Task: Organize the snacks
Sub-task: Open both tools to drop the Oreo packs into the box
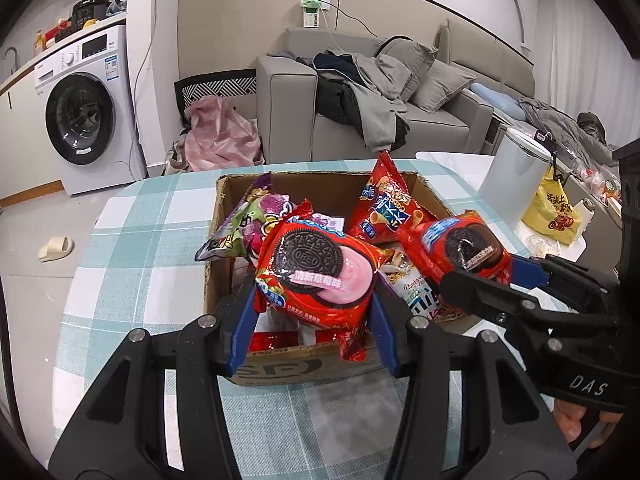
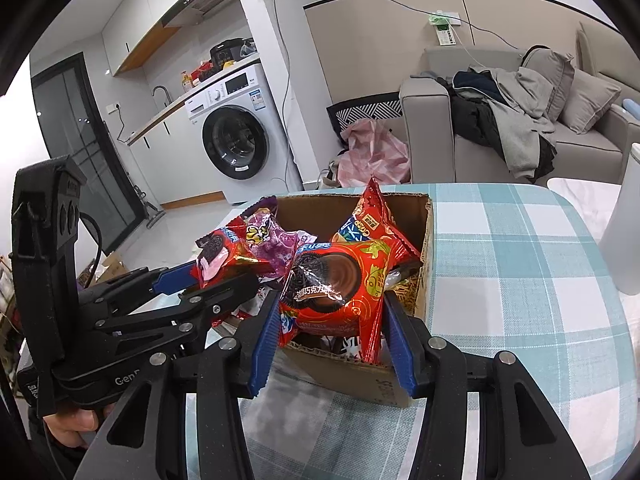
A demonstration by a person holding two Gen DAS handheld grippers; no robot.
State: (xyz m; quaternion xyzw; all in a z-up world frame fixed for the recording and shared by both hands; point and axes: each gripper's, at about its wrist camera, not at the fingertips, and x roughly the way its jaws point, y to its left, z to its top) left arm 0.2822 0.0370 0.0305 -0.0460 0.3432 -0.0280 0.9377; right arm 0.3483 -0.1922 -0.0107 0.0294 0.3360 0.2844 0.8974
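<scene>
My left gripper [image 1: 314, 300] is shut on a red strawberry Oreo pack [image 1: 316, 272] and holds it over the cardboard box [image 1: 280, 364]. My right gripper [image 2: 330, 316] is shut on a red chocolate Oreo pack [image 2: 336, 284] above the same box [image 2: 384, 384]. Each gripper shows in the other's view: the right gripper [image 1: 484, 268] with its pack [image 1: 460, 244], the left gripper [image 2: 208, 276] with its pack [image 2: 224, 256]. The box holds a purple candy bag [image 1: 256, 220], a red snack bag [image 1: 384, 208] and other packets.
The box stands on a table with a teal-and-white checked cloth [image 1: 132, 264]. A white cylinder [image 1: 516, 184] and a yellow bag [image 1: 554, 212] stand at the table's right. A sofa [image 1: 360, 92] and a washing machine [image 1: 84, 108] are beyond.
</scene>
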